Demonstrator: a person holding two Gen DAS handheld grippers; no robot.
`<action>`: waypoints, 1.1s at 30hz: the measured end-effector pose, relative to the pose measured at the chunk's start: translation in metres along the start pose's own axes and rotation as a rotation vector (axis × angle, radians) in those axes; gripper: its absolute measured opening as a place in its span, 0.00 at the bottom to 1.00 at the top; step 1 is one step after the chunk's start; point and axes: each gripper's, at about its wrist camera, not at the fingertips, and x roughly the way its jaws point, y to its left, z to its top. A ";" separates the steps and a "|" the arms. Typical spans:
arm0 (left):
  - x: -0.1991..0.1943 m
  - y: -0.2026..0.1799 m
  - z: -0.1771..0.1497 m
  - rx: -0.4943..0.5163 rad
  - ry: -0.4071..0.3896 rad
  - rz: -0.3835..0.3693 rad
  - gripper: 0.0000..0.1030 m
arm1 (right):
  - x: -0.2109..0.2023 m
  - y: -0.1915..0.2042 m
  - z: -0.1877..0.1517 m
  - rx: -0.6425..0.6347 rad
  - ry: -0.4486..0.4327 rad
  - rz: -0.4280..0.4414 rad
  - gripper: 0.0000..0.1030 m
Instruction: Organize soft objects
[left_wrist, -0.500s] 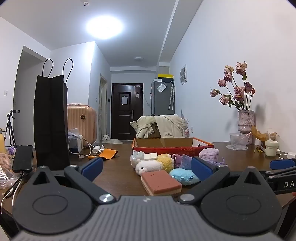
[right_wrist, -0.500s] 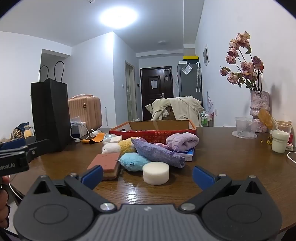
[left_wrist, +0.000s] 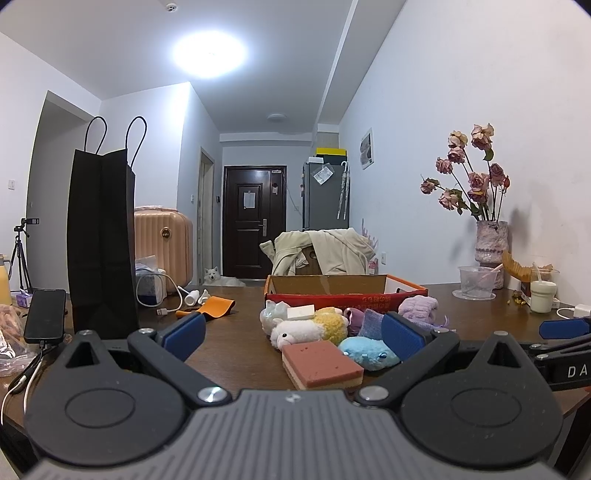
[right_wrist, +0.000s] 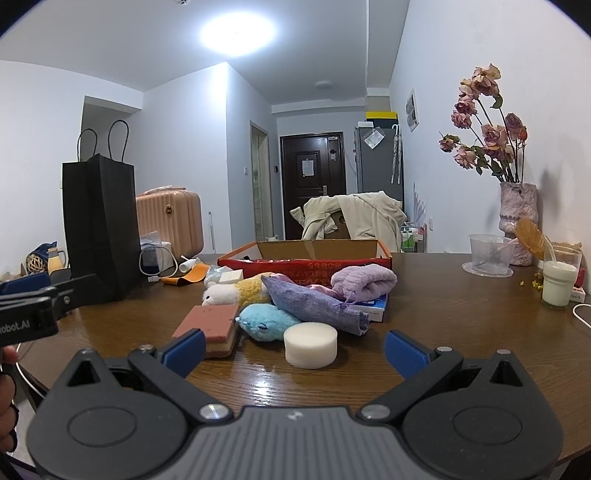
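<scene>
A heap of soft things lies mid-table before a red cardboard box (right_wrist: 306, 260): a pink sponge (left_wrist: 321, 363), a blue plush (left_wrist: 367, 352), a white and yellow plush sheep (left_wrist: 308, 328), a purple cloth pouch (right_wrist: 314, 304), a lilac knit bundle (right_wrist: 364, 282) and a white foam disc (right_wrist: 311, 344). My left gripper (left_wrist: 293, 334) is open, level, just short of the sponge. In the right wrist view my right gripper (right_wrist: 294, 347) is open too, tilted slightly down, with the foam disc in front between its fingers, untouched.
A tall black paper bag (left_wrist: 101, 240) stands at the left, with a phone (left_wrist: 45, 315) on a cable beside it. A vase of dried roses (right_wrist: 517, 218), a plastic cup (right_wrist: 489, 254) and a milk drink (right_wrist: 559, 280) sit at the right. An orange strap (left_wrist: 218, 306) lies behind.
</scene>
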 end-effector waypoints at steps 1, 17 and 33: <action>0.000 0.000 0.000 0.000 0.001 0.000 1.00 | 0.000 0.000 0.000 0.000 0.000 0.000 1.00; 0.010 -0.005 -0.010 0.007 0.038 -0.011 1.00 | 0.006 0.001 -0.004 -0.007 0.009 0.002 1.00; 0.071 0.005 -0.021 -0.032 0.167 -0.031 1.00 | 0.049 -0.007 -0.009 0.032 0.058 0.069 1.00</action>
